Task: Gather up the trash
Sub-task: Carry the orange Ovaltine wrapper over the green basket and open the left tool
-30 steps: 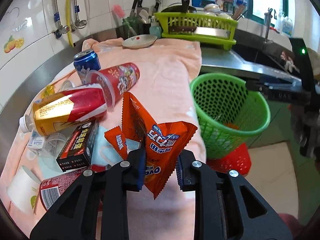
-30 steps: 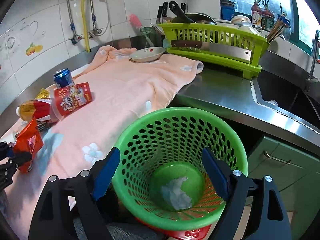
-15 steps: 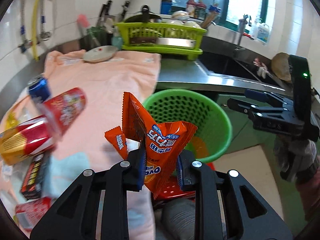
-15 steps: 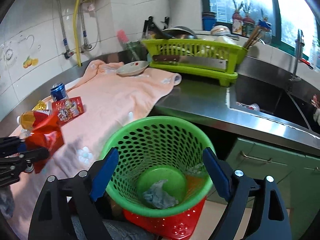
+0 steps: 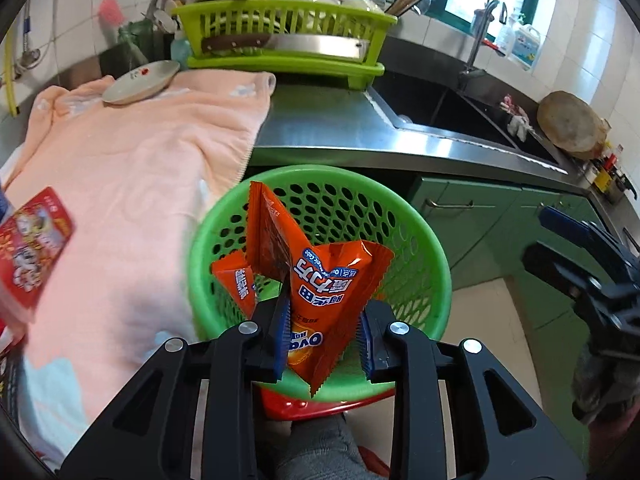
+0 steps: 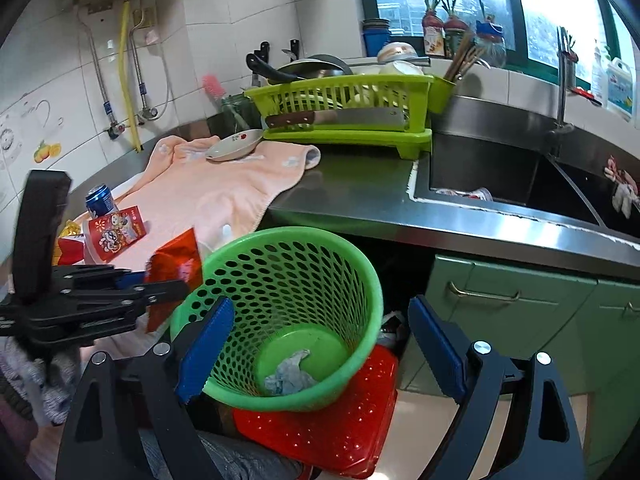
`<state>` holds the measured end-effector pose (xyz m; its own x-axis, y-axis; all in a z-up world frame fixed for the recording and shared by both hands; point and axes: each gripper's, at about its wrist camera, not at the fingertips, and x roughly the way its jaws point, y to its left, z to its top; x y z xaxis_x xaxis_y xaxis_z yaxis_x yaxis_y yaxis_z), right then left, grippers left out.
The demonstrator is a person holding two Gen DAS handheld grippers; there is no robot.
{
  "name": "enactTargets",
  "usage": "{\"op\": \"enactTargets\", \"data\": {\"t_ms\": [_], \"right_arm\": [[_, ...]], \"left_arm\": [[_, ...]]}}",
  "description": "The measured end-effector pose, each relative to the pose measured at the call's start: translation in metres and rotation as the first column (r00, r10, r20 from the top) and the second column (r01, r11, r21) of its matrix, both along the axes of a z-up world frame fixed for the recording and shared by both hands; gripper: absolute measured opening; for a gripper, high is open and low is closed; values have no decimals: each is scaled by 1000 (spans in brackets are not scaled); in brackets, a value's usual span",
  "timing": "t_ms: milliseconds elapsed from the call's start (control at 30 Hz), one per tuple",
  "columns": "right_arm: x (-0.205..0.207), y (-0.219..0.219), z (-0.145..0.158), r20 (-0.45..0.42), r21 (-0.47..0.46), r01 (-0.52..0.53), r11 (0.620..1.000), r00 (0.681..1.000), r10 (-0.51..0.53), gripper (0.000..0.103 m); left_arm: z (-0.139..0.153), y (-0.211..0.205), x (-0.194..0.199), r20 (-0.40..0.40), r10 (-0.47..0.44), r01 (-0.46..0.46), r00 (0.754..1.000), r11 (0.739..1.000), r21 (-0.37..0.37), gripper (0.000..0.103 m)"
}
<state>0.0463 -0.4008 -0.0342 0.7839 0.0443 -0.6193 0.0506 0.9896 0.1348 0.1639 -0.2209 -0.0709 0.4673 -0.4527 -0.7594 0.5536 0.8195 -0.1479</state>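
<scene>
Green basket (image 6: 280,300) sat beside the counter edge, handy for sweeping trash off the pink towel (image 5: 120,168); crumpled tissue (image 6: 290,374) lay inside. Right gripper (image 6: 316,348) hung spread wide, empty, straddling the basket. Left gripper (image 5: 322,334) pinched an orange wrapper (image 5: 320,280) over the rim, likely for dropping. Readable: "Ova"; remaining script unclear.

left claw (image 5: 323,334) clamped; right claw (image 6: 320,354) spread (fingers wide).

Black plastic left gripper (image 5: 323,334) and right gripper (image 6: 320,350), blue ribbed pads, silver screws
</scene>
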Motion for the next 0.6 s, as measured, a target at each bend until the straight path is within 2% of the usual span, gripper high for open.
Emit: {"op": "enactTargets", "data": {"t_ms": [33,67,100,200,333,600], "right_arm": [[0,-1,-1,-3,0,2,1000,1000,-2,86],[-1,-3,-3,-6,-1,5,1000,1000,-5,86],[-1,-4,-4,-7,0,7,1000,1000,-7,86],[-1,-9,-8,-12,13,14,1000,1000,-14,86],[0,-11,-10,-16,27,17,999,1000,-17,86],[-3,5,-1,7,25,-6,1000,1000,6,86]], "left_arm": [[-3,-5,2,-3,-3,3,1000,1000,6,28],[-4,-7,4,-8,-5,5,1000,1000,9,34],[-6,-9,5,-12,-5,5,1000,1000,8,43],[-6,-10,7,1,4,-4,1000,1000,-3,58],[-6,-8,8,-10,13,-14,1000,1000,-11,60],[8,16,-7,24,57,-57,998,998,-9,61]]}}
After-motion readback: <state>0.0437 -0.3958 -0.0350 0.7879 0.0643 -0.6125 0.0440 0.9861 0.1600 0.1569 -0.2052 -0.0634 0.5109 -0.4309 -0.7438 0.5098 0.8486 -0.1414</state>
